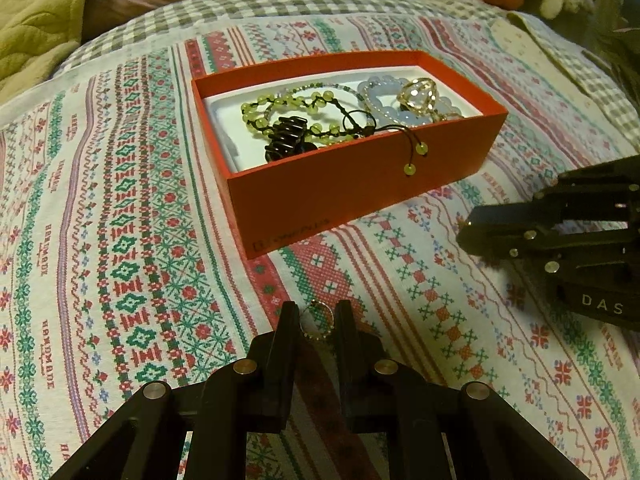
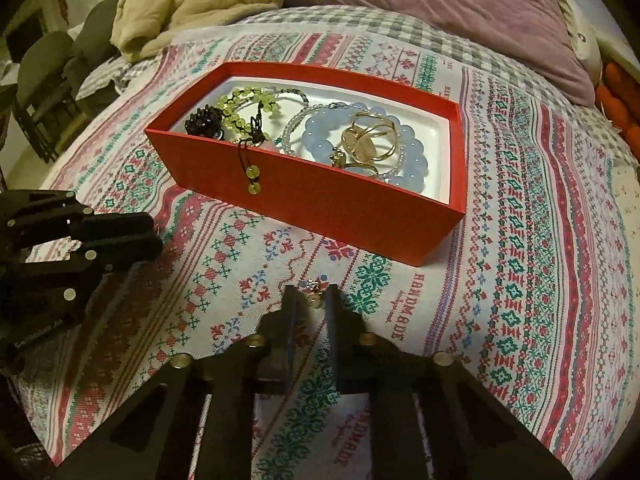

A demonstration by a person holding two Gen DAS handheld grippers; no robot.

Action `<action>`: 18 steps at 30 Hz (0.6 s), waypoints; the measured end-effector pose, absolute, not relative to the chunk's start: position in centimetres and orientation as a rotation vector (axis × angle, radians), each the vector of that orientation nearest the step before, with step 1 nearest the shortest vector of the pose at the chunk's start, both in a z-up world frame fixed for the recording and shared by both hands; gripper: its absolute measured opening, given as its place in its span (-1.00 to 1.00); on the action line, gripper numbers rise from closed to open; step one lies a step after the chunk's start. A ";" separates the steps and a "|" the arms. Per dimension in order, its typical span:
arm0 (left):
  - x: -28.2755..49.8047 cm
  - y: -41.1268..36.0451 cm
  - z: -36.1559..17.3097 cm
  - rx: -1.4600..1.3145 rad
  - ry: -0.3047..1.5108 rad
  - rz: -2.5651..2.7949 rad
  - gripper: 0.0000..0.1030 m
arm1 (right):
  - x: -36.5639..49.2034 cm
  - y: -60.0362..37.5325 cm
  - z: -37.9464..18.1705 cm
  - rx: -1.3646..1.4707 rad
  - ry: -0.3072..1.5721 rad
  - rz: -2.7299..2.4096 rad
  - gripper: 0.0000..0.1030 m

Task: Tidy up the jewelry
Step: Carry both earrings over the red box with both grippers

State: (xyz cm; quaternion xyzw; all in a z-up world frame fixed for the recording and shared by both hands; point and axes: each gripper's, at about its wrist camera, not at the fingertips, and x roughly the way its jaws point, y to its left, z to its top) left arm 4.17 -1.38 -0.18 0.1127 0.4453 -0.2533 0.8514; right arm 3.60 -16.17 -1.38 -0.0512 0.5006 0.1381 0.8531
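Bed (image 1: 120,240): covered by a cross-stitch patterned spread marked "HANDMADE"; checked sheet, olive quilt (image 1: 36,20) and mauve blanket (image 2: 460,8) at 12 o'clock.

Red cardboard box (image 1: 360,184): open-topped, white-lined, resting on the spread at 12 o'clock of both tools.

Box contents:
- pale blue bead bracelet (image 2: 316,140);
- green bead bracelet (image 1: 280,104) on dark cord, its two end beads hanging over the near wall;
- black claw hair clip (image 1: 286,138);
- gold wire ring (image 2: 370,138) with a pale stone, lying on the blue beads;
- clear seed-bead strand (image 2: 292,130), partly hidden.

Left tool (image 1: 316,316): black, fingers narrowed around a thin beaded ring (image 1: 318,322) held upright between the tips, above the spread at 6 o'clock of the box.

Right tool (image 2: 311,294): black, fingers narrowed on a small gold piece with a red detail (image 2: 315,290); kind of jewelry cannot be told. In the left view it appears at 3 o'clock, lettered "DAS".
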 end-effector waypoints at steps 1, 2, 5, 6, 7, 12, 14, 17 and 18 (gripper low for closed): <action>4.2 -1.4 -0.1 0.236 0.936 -0.533 -0.77 | 3.6 -16.1 -1.4 -0.109 1.054 0.292 -0.82; 4.2 -1.4 0.0 0.235 0.935 -0.533 -0.77 | 3.6 -16.1 -1.4 -0.112 1.053 0.291 -0.83; 4.2 -1.5 0.4 0.233 0.926 -0.536 -0.77 | 3.7 -16.1 -1.2 -0.106 1.058 0.288 -0.83; 4.2 -1.6 0.6 0.231 0.922 -0.537 -0.77 | 3.7 -16.2 -1.1 -0.100 1.060 0.287 -0.83; 4.1 -1.6 0.8 0.229 0.919 -0.538 -0.77 | 3.7 -16.3 -1.0 -0.094 1.063 0.286 -0.83; 4.1 -1.7 2.1 0.215 0.892 -0.543 -0.77 | 3.3 -16.5 0.1 -0.070 1.057 0.294 -0.83; 4.2 -1.7 2.7 0.208 0.879 -0.543 -0.77 | 3.1 -16.4 0.8 -0.069 1.047 0.298 -0.83; 4.4 -1.6 3.5 0.197 0.862 -0.540 -0.77 | 2.8 -16.5 1.8 -0.056 1.033 0.302 -0.83; 4.4 -1.6 3.9 0.191 0.856 -0.539 -0.77 | 2.7 -16.5 2.1 -0.051 1.026 0.302 -0.83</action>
